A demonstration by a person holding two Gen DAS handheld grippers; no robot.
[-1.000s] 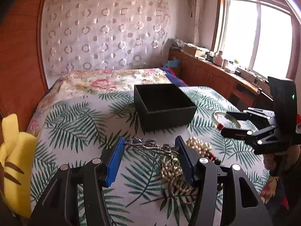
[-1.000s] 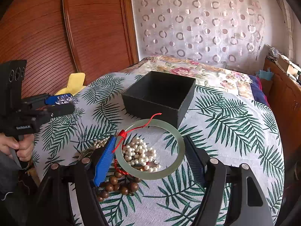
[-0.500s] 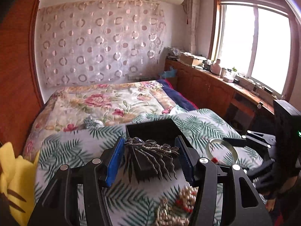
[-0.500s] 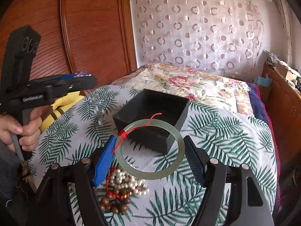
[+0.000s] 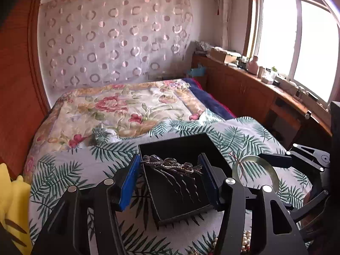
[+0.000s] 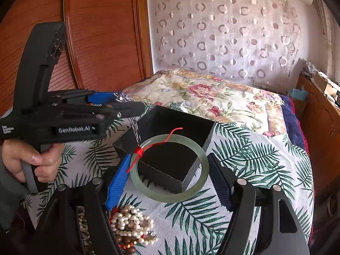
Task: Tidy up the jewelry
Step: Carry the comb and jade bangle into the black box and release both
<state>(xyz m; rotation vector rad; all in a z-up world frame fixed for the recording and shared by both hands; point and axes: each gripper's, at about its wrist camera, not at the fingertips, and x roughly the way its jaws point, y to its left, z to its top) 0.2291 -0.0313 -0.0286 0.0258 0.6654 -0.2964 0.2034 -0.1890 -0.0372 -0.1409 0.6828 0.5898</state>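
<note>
hair comb (image 5: 172,166): I see it clamped crosswise between my left gripper's (image 5: 171,178) pads, jewelled bar on top, teeth hanging down; it hangs over the open black box (image 5: 180,210), not touching it as far as I can tell
left gripper: closed on the comb, jaws roughly half apart; blue pad on 1 finger, black pad on the other; in the right wrist view it comes in from the left (image 6: 125,104), a hand (image 6: 31,159) round its grip, comb teeth showing below the tip
jade bangle (image 6: 169,167): pale green ring with a red cord (image 6: 148,146) knotted on it; held flat between my right gripper's (image 6: 167,178) pads, jaws wide, pads pressing the ring's 2 sides; it sits above the near corner of the box; also visible at the right of the left wrist view (image 5: 255,170)
black box: square, open top, dark inside; I can't make out anything in it; stands on the palm-leaf cloth (image 6: 244,170)
pearl strands (image 6: 129,223): heap of white pearls with brown wooden beads (image 6: 125,242), on the cloth under the right gripper, well short of the box
surroundings: floral quilt (image 5: 127,110) behind the cloth; circle-pattern curtain (image 5: 114,38) on the back wall; window (image 5: 297,42) at right above a wooden counter; yellow plush (image 5: 12,208) at the left edge
</note>
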